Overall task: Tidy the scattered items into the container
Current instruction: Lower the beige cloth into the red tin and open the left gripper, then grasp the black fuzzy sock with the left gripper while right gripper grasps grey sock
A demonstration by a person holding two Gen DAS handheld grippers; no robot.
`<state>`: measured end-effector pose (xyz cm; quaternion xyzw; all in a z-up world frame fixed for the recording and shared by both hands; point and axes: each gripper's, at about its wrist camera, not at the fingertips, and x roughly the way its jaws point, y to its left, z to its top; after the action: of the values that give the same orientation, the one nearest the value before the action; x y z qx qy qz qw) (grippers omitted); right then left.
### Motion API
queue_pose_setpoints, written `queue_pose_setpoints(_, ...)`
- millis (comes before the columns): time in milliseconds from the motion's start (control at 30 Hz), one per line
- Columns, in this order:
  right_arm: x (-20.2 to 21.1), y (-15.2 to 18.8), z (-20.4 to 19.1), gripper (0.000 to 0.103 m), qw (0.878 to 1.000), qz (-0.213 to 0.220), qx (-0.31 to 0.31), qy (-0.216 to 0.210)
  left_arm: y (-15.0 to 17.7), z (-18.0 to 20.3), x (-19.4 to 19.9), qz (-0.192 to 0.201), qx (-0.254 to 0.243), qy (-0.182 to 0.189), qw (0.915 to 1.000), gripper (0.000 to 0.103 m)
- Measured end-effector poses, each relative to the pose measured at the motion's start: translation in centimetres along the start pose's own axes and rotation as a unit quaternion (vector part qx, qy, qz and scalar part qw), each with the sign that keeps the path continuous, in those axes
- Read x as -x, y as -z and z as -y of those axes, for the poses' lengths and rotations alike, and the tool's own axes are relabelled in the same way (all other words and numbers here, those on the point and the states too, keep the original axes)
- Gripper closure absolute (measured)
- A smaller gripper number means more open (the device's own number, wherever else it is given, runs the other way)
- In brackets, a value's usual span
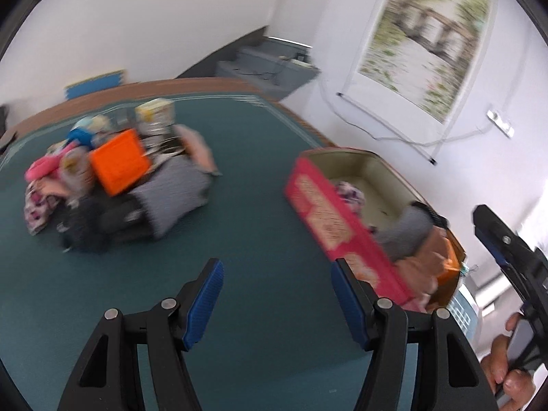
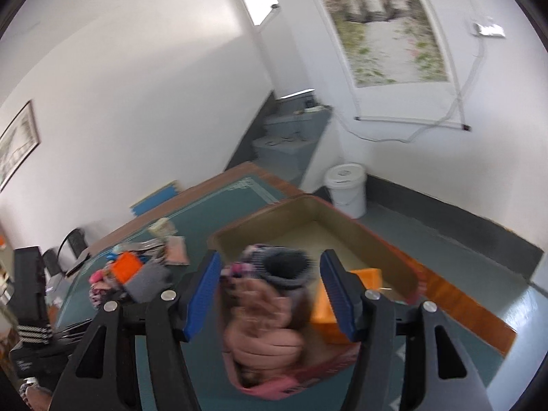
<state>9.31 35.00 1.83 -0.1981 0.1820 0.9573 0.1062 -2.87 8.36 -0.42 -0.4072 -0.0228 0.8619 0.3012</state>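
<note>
While a heap of scattered items [image 1: 116, 178] lies on the left of the green table [image 1: 260, 226], the pink-sided container [image 1: 328, 219] stands to the right and already holds several soft pieces, a placement consistent with sorting partway through. Left tongs [image 1: 277, 294] hang above bare table between heap and container, pads wide apart and empty, pointing toward the far edge. Right tongs [image 2: 269, 284] hover over the container's near end, also spread; a brown and grey bundle [image 2: 270, 311] shows between the pads, though blur leaves contact uncertain, so it probably rests in the container
</note>
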Motion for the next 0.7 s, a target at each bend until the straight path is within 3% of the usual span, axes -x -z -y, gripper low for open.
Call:
queue_pose_setpoints(200,-1.1,0.1,-4.3,0.038,0.998,-0.017,0.034,-0.053,-0.1,-5.7,0.9,0.009,0.056,-0.028,0.9980,0.036)
queue_pose_setpoints(433,-2.7,-0.3,-8.7,0.037,0.993,-0.042,0.059,-0.096,-0.5,-12.5,1.6,0.013,0.129,-0.063,0.9895,0.036)
queue_pose_setpoints(567,-4.6,-0.1,-11.1,0.035,0.989,-0.073,0.068,-0.108,-0.4,-14.9,1.8,0.016,0.156,-0.089,0.9836,0.036)
queue_pose_setpoints(700,-7.1,0.2,-12.8,0.035,0.983,-0.117,0.071,-0.125,-0.1,-16.1,1.4,0.011,0.173,-0.083,0.9813,0.036)
